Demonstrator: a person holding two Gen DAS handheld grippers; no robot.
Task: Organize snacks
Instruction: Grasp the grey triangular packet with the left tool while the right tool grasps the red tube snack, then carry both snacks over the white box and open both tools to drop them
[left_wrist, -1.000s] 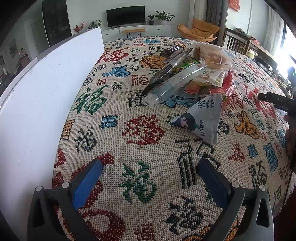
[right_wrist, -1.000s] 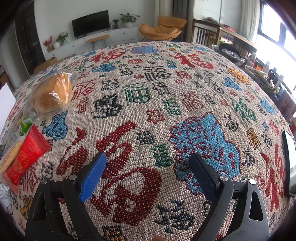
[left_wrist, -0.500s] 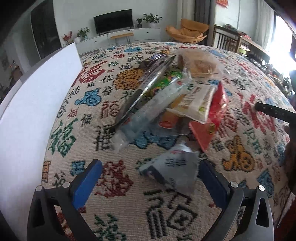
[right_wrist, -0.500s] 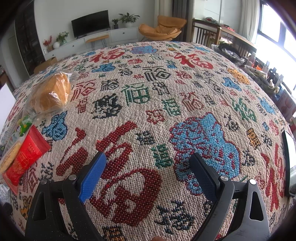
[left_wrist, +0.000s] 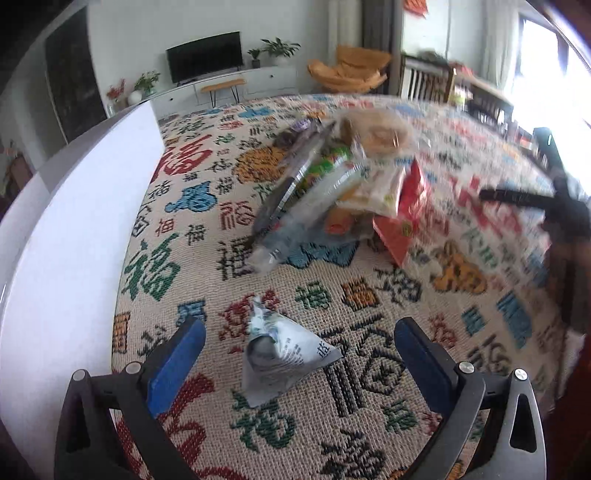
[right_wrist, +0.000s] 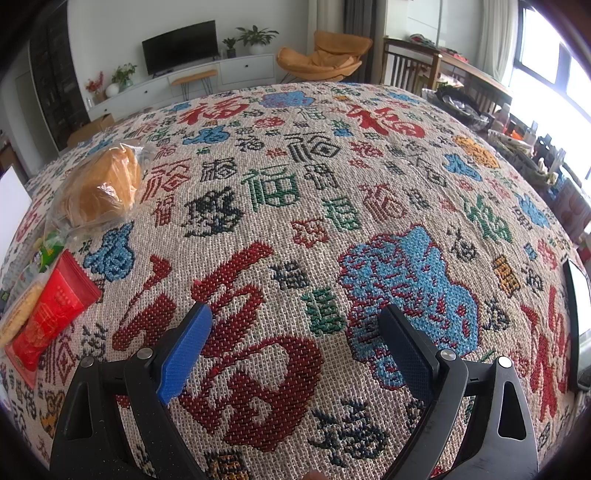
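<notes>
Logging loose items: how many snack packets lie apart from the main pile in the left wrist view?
1: the grey triangular packet between the open left gripper fingers; others may be hidden.

Straight ahead, a black television (right_wrist: 180, 46) sits on a white media console (right_wrist: 192, 83) against a pale wall (right_wrist: 110, 26); an orange lounge chair (right_wrist: 323, 57) stands right, near bright windows (right_wrist: 546, 55).

white board (left_wrist: 74, 236) walls off left side; snack pile (left_wrist: 332, 192) blocks ahead. grey triangular packet (left_wrist: 284, 354) sits btwn left gripper (left_wrist: 295, 350) fingers. bare cloth under right gripper (right_wrist: 295, 339), bread bag (right_wrist: 99, 188) far left.
</notes>
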